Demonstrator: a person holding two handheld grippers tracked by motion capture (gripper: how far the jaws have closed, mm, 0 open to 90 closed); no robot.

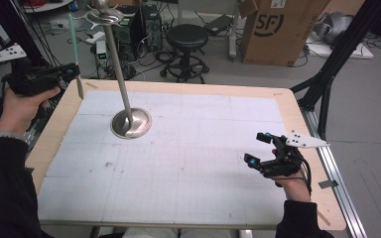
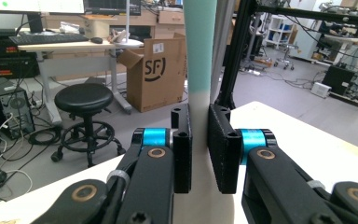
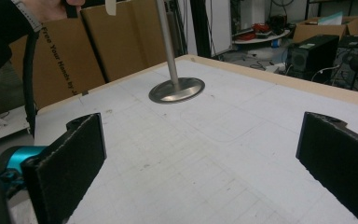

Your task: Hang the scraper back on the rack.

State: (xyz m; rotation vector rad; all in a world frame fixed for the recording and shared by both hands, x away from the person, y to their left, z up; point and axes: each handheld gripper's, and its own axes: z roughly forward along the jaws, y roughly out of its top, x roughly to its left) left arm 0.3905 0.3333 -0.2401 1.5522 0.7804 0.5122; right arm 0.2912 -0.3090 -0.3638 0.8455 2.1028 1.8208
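Overhead, I read the left gripper (image 1: 68, 72) held off the table's (image 1: 297, 129) far-left corner, gripped by the left hand (image 1: 22, 106). Its jaws are clamped on a thin strip (image 1: 74, 47) that stands nearly upright, green above and pale at the lower end, with the lower tip near the table edge. A metal stand (image 1: 131, 123) sits on the white mat (image 1: 188, 168) toward the far left; its round base lies flat and its pole rises to a ringed top. The right gripper (image 1: 259, 149) hovers over the near-right part of the mat, jaws spread wide with nothing between them, well apart from the stand.

Next, in the left gripper view, I confirm both pads (image 2: 182, 154) pressed against the strip (image 2: 199, 56), which runs up between them and out of the top of the picture. A black stool (image 2: 84, 100) and a cardboard box (image 2: 156, 74) stand on the floor beyond the table.

Finally, in the right gripper view, I see the two fingers (image 3: 70, 163) far apart over the mat (image 3: 205, 154). The stand (image 3: 177, 88) sits ahead, upright, and the left hand (image 3: 46, 7) shows at top left.
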